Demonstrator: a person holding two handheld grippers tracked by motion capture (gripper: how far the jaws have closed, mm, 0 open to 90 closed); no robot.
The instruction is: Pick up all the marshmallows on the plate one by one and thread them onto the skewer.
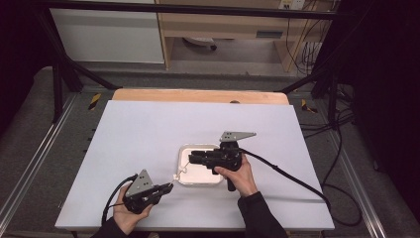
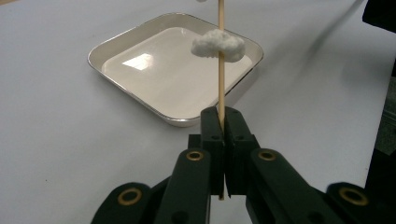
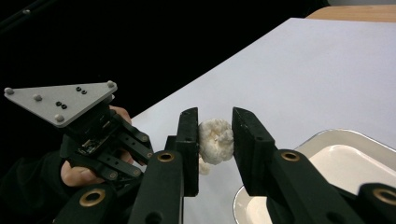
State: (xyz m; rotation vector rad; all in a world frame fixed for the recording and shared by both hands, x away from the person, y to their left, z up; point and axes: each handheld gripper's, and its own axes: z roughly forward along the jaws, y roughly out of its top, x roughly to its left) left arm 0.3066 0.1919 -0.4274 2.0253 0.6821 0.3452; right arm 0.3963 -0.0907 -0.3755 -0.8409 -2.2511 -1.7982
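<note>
My left gripper [image 2: 223, 122] is shut on the lower end of a thin wooden skewer [image 2: 221, 88]. The skewer stands up out of the jaws, and a white puffy piece [image 2: 218, 45] is threaded on it. In the high view this gripper [image 1: 167, 187] is at the front left, and the skewer [image 1: 181, 171] slants toward the tray. My right gripper [image 3: 215, 135] is shut on a second white puffy piece [image 3: 215, 140], held above the tray's left edge. It [image 1: 190, 158] points left over the tray [image 1: 184, 148]. Whether this piece touches the skewer tip is unclear.
A shallow white square tray [image 2: 154, 79] with a metal rim lies in the middle of the white table top [image 1: 148, 129]. Cables trail from both grippers, the right one [image 1: 297, 181] across the table to the right. A wooden edge [image 1: 198, 95] runs along the far side.
</note>
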